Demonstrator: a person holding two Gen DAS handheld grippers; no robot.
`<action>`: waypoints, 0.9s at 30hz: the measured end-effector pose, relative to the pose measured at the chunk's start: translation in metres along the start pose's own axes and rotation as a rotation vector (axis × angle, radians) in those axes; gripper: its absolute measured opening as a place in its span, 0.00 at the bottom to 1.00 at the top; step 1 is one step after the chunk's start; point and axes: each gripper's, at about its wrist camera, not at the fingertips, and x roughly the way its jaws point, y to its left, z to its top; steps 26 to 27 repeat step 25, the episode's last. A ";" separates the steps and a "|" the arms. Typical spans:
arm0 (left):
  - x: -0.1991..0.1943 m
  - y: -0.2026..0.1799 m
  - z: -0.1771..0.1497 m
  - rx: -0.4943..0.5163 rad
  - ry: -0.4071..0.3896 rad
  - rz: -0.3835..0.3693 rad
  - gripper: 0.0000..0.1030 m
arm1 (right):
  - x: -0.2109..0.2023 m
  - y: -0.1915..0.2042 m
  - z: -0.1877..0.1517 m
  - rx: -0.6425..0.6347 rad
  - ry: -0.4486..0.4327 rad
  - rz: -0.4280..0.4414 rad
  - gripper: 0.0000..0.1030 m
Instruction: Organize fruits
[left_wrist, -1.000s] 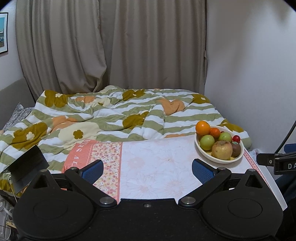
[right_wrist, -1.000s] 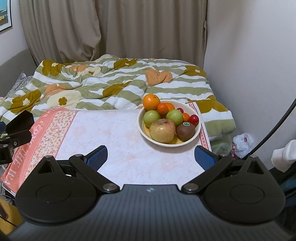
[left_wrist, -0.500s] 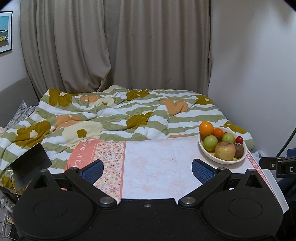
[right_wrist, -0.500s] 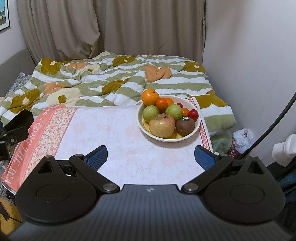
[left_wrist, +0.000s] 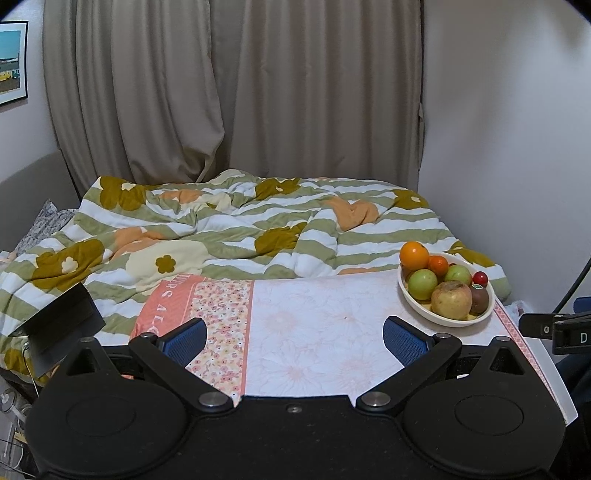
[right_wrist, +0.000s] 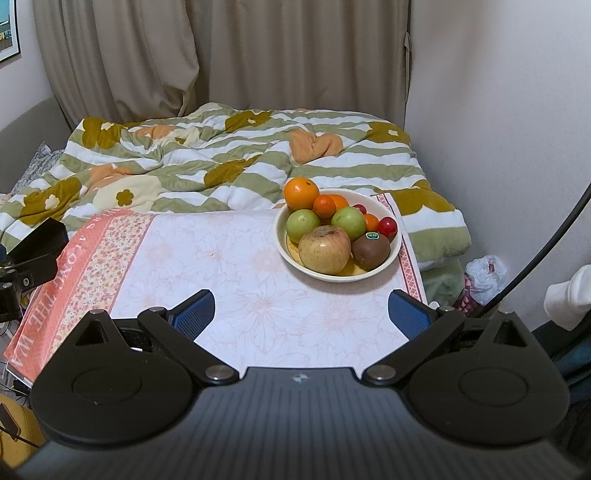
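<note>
A cream bowl (right_wrist: 395, 254) (left_wrist: 443, 318) heaped with fruit stands at the table's far right corner. In it lie a big yellow-red apple (right_wrist: 324, 249) (left_wrist: 451, 299), a brown kiwi (right_wrist: 370, 250), two green apples (right_wrist: 302, 223), an orange (right_wrist: 301, 193) (left_wrist: 414, 255), small tangerines (right_wrist: 324, 205) and red cherry tomatoes (right_wrist: 388, 226). My right gripper (right_wrist: 301, 314) hangs open over the table's near edge, short of the bowl. Further left, my left gripper (left_wrist: 294, 338) is open too, with nothing between its fingers.
A floral tablecloth (right_wrist: 236, 280) with a pink border covers the table. Behind it is a bed with a striped green flower quilt (left_wrist: 236, 229), curtains (left_wrist: 236, 92) and a wall on the right. A white bag (right_wrist: 485, 275) lies on the floor at right.
Both grippers have risen or tilted a little, so the bowl sits slightly lower in the left view and higher in the right view. Nothing was grasped.
</note>
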 end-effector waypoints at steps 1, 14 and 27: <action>0.000 0.000 0.000 0.001 0.001 0.000 1.00 | 0.000 0.000 0.000 0.000 0.001 0.001 1.00; -0.004 0.000 0.000 -0.011 -0.019 0.003 1.00 | 0.000 0.001 -0.001 0.001 0.000 0.000 1.00; -0.002 0.001 -0.002 -0.011 -0.010 0.005 1.00 | 0.000 0.001 -0.001 0.003 0.007 0.002 1.00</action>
